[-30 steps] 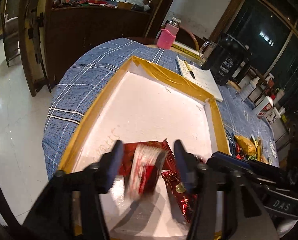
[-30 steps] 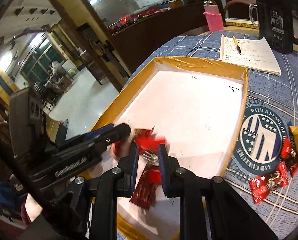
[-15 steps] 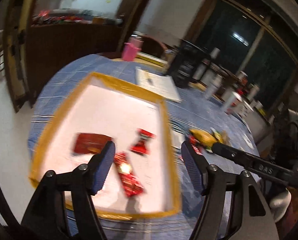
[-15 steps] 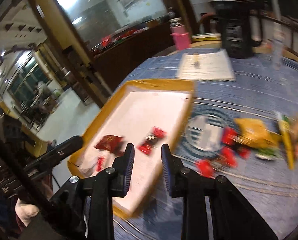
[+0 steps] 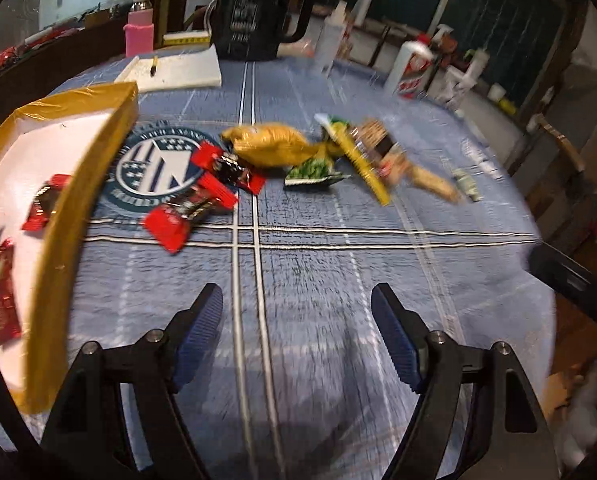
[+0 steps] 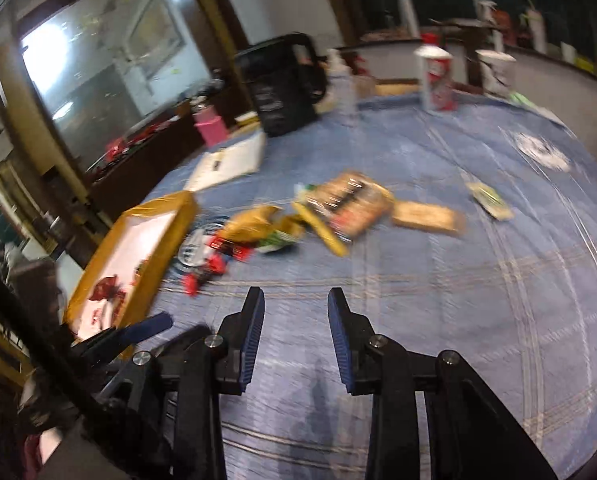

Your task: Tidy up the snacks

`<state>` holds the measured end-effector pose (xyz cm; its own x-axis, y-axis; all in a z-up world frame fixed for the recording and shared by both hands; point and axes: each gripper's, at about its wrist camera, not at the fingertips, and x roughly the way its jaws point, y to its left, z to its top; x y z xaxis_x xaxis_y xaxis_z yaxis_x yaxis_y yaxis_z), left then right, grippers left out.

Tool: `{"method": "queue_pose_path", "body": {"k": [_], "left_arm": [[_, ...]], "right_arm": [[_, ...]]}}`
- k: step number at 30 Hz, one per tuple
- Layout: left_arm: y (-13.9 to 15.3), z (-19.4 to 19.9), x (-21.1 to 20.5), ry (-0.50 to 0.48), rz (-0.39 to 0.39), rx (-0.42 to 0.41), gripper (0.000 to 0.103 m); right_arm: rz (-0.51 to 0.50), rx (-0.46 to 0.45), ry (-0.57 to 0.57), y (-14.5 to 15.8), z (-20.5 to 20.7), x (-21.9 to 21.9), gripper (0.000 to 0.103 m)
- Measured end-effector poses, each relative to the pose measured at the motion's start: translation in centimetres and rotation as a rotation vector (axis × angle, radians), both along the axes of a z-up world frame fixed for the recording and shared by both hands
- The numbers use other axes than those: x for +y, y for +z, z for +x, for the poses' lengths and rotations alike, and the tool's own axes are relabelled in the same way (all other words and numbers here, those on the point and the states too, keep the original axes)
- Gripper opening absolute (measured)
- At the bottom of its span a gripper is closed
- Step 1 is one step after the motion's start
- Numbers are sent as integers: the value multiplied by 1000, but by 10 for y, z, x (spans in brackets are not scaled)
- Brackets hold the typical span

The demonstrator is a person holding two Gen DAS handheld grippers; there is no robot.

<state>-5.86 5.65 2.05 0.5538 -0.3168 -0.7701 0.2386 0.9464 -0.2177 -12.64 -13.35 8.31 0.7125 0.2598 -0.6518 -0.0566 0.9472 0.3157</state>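
A round table under a blue checked tablecloth (image 5: 298,264) fills both views. At its left side lies a shallow cardboard tray with yellow-taped walls and a white floor (image 5: 70,216), holding several small red foil snack packets (image 5: 3,300). Behind the tray stand a black jug-shaped kettle with white lettering (image 5: 254,12), a white notepad with a pen on it (image 5: 174,72) and a pink-sleeved bottle (image 5: 140,32); a white bottle with a red label (image 5: 412,66) stands further right.

Just beside the tray's right wall a round dark-blue printed emblem (image 5: 154,168) shows on the cloth. Loose snacks are strewn from it across the table's middle: red wrapped packets (image 5: 194,204) on and next to the emblem, a crumpled yellow bag (image 5: 270,146) touching them, a green packet (image 5: 314,170), a long yellow stick pack (image 5: 358,160), a brown-and-clear packet (image 5: 374,142) and a tan flat packet (image 6: 426,216). The frames are blurred, so finer print is unreadable.

The left gripper (image 5: 296,340) hangs over bare cloth, well apart from the snacks; its blue-padded jaws have just been opening and stand wide with nothing between them. The right gripper (image 6: 296,336) also hangs above bare cloth, its jaws having just been opening, parted more narrowly and empty.
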Motion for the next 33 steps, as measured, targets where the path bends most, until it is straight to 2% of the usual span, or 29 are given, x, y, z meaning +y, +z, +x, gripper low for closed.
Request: {"method": "queue_pose_path", "body": {"k": [2, 4, 6, 9, 13, 20, 24, 27, 30, 33], "left_arm": [[-8, 9, -10, 22, 39, -1, 77], [-9, 9, -15, 51, 72, -38, 78], [-11, 9, -15, 64, 77, -35, 78], [-13, 12, -16, 97, 122, -36, 85], [-19, 18, -34, 58, 238, -24, 95], [-19, 20, -31, 60, 233, -15, 99], [-20, 20, -32, 62, 233, -14, 100], [-20, 21, -32, 62, 233, -14, 100], [-20, 21, -32, 61, 233, -13, 100], [-20, 21, -32, 61, 233, -14, 100]], "right_arm": [[10, 7, -13, -5, -8, -14, 33], [19, 11, -16, -8, -12, -21, 33], [28, 11, -11, -9, -12, -25, 33], [54, 3, 1, -10, -14, -28, 33], [82, -7, 28, -9, -17, -26, 33], [130, -18, 60, -6, -30, -20, 33], [168, -61, 43, 5, -50, -40, 33], [166, -99, 33, 16, -57, -56, 39], [152, -107, 34, 19, -45, -65, 40], [126, -55, 31, 12, -16, -70, 40]]}}
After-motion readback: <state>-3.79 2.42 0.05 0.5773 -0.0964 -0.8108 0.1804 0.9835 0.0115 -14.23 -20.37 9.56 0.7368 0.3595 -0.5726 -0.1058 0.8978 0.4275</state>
